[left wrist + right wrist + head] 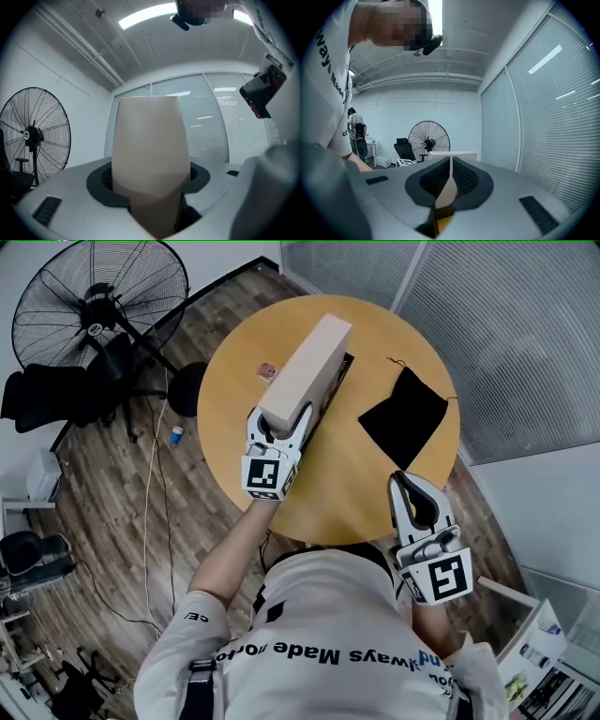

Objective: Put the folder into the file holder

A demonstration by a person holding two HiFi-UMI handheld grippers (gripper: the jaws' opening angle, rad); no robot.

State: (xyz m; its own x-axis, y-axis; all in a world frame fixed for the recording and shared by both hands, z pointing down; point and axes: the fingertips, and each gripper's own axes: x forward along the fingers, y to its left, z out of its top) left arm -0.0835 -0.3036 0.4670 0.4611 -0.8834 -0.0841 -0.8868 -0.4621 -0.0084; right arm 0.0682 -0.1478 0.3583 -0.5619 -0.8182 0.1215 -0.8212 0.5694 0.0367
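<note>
The left gripper [284,420] is clamping its fingers wide on the beige folder [307,369], holding it over the middle of the round wooden worktop [347,484], beside the dark file holder [343,373]. The right gripper [411,484] is hovering at the worktop's near edge, fingers pressed together, empty. A black pouch [403,416] is lying on the worktop. A fan [94,310] is standing on the plank floor [103,512] beyond it.

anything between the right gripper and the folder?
Head view: mostly bare table between right gripper and folder. The black pouch lies just off that line, its near corner close to the gripper's tips.
</note>
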